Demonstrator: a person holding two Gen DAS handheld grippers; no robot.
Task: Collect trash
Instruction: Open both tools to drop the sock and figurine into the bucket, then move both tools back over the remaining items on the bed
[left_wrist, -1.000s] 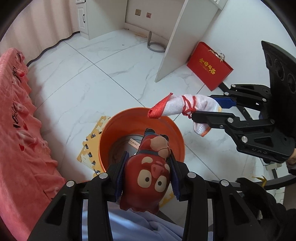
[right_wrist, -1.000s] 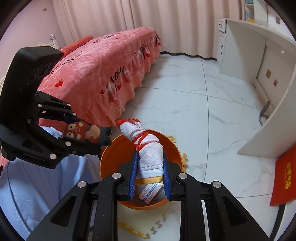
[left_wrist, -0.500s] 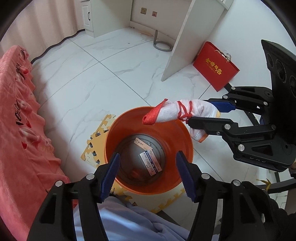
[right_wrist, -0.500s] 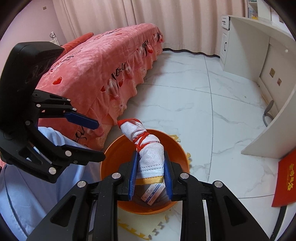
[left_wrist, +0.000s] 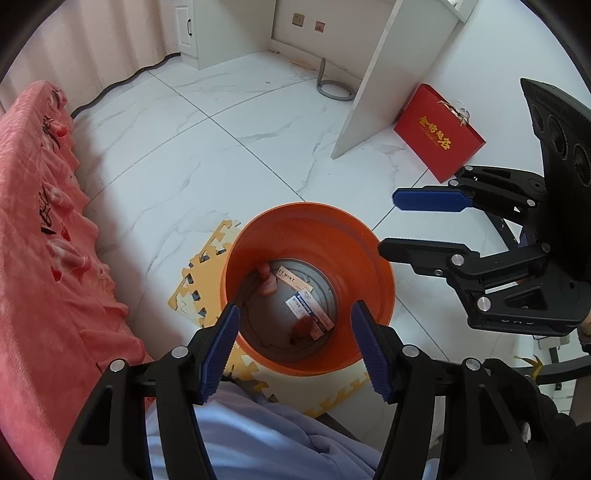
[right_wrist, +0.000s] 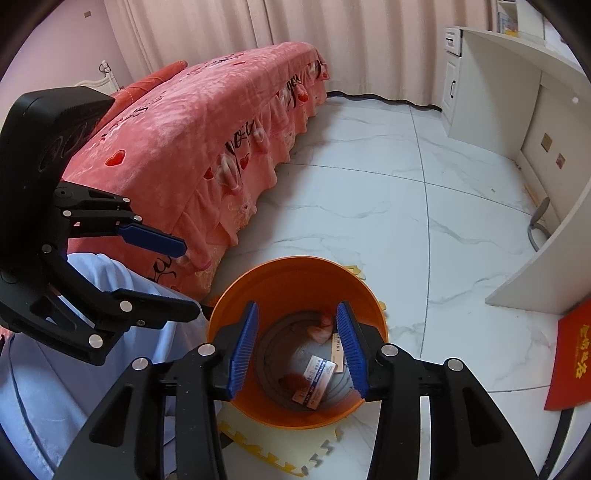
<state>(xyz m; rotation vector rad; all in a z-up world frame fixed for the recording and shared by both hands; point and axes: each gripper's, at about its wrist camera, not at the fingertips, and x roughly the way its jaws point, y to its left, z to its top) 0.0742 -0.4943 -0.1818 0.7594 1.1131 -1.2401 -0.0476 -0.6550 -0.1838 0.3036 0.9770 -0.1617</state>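
An orange bin (left_wrist: 306, 208) stands on the floor under both grippers. On its grey bottom lie a blue-labelled box (left_wrist: 309, 314), a mint box (left_wrist: 291, 278), a red toy (left_wrist: 301, 326) and a pale pink-and-white item (left_wrist: 266, 282). My left gripper (left_wrist: 294, 314) hangs over the near rim with its jaws opening and nothing between them. My right gripper (left_wrist: 388, 221) sits at the bin's right side. In its own view the right gripper (right_wrist: 297, 306) hovers over the bin (right_wrist: 295, 273), jaws opening and empty. The left gripper (right_wrist: 190, 280) shows at the left there.
A pink bed cover (left_wrist: 37, 240) runs along the left. Under the bin lies a yellow foam mat (left_wrist: 199, 273). A red gift bag (left_wrist: 439, 136) leans by a white desk panel (left_wrist: 373, 92). A person's light-blue clothed leg (left_wrist: 258, 435) is just below the grippers.
The left gripper opened and its red toy dropped into the bin. Then the right gripper opened and the white cloth bundle left its jaws. Both hands stayed about where they were.
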